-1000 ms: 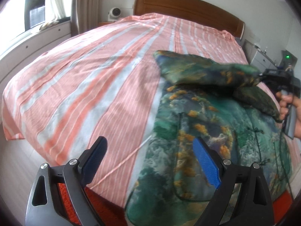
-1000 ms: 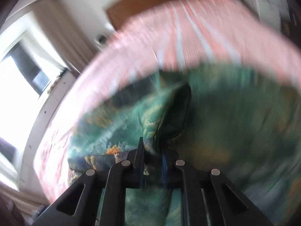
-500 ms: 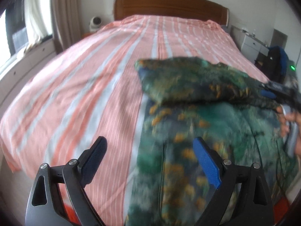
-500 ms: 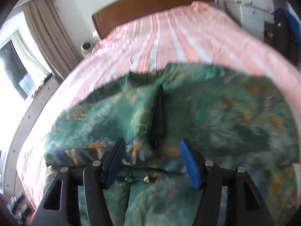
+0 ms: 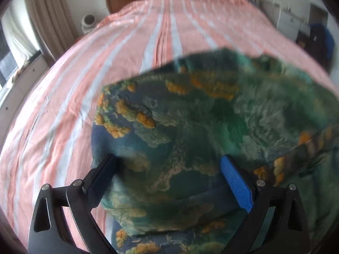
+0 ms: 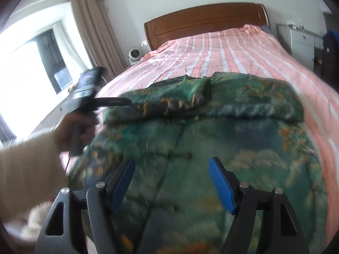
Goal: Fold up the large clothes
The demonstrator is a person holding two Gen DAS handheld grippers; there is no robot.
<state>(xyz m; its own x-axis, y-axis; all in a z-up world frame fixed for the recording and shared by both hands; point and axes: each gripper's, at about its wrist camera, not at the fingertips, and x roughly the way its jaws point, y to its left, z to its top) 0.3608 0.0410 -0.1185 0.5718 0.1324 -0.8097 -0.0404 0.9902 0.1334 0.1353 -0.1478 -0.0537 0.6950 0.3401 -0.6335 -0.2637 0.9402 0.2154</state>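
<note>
**Green garment on the striped bed**

Green-and-orange printed garment (image 6: 211, 131) lies spread on the pink striped bed (image 6: 243, 48), both sleeves folded across its top. The left gripper (image 5: 169, 175) has its jaws apart, a fold of cloth between them. The right gripper (image 6: 171, 182) hovers over the lower part, jaws apart, holding nothing.

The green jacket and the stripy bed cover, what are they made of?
The green jacket looks like smooth, slightly shiny woven cloth, maybe satin, padded: it puffs up and catches light. The stripy bed cover looks like matte cotton, thin and finely creased. Neither can be told for sure.
</note>
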